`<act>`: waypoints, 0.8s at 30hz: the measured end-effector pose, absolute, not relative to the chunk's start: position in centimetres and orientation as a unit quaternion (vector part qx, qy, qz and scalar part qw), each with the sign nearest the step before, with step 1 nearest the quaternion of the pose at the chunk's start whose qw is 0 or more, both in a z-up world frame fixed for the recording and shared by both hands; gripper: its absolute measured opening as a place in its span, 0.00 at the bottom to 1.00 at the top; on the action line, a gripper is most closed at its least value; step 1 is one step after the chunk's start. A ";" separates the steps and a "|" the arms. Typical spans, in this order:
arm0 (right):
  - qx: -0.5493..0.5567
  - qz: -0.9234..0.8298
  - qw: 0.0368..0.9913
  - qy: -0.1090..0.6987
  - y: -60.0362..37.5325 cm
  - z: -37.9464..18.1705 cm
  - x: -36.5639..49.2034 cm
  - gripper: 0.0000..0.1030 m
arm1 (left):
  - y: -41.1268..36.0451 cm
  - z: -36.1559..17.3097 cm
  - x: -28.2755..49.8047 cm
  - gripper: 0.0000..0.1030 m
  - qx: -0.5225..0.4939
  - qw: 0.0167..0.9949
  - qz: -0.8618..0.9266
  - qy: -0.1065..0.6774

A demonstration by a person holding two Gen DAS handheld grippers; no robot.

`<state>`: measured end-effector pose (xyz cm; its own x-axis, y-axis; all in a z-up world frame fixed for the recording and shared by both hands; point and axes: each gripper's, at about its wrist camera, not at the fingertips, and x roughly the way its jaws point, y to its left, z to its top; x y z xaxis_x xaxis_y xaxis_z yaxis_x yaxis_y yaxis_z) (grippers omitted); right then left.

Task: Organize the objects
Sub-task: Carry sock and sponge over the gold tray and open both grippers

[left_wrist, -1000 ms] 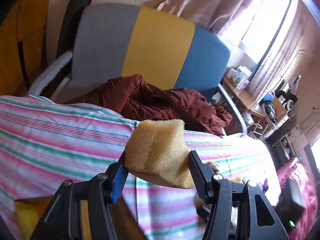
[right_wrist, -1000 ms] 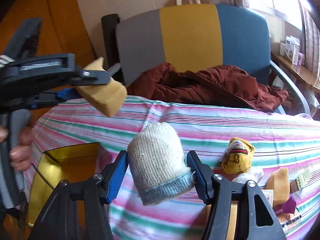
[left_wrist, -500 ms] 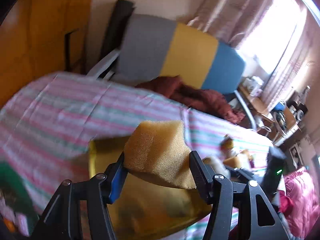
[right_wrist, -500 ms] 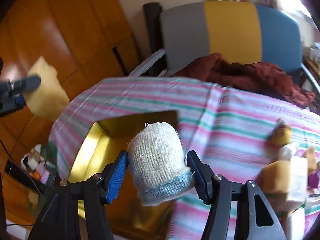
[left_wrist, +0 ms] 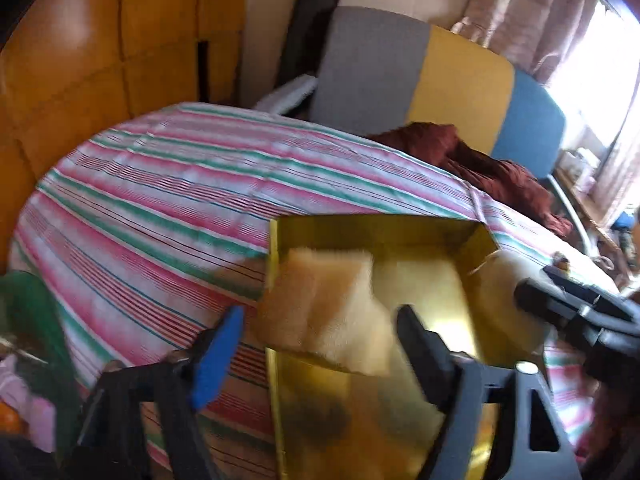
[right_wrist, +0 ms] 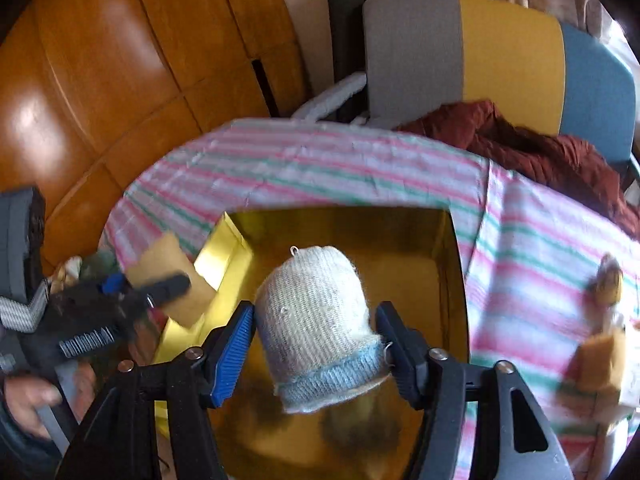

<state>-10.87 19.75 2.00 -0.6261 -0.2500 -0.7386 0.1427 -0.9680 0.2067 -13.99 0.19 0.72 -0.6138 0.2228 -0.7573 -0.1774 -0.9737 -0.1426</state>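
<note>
Both loads over the gold box (right_wrist: 400, 232) now: left gripper (left_wrist: 316, 332) looks loosened around the sponge (left_wrist: 324, 312), though it's blurry; right gripper (right_wrist: 316, 328) squeezes the knit hat (right_wrist: 316, 312). Toys still wait on the tabletop (right_wrist: 520, 280).
</note>
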 end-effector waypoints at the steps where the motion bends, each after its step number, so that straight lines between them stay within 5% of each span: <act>1: 0.412 -0.903 0.101 -0.062 19.6 2.2 -11.3 0.71 | -0.1 0.9 -13.6 0.88 -0.414 0.106 0.903 -0.028; 3: 0.405 -0.908 0.088 -0.062 19.4 2.6 -11.7 0.80 | -0.6 1.1 -12.8 0.89 -0.400 0.096 0.911 -0.025; 24: 0.390 -0.918 0.057 0.041 17.2 1.4 -4.9 0.81 | -0.5 0.0 -4.2 0.91 -0.378 0.065 0.923 -0.026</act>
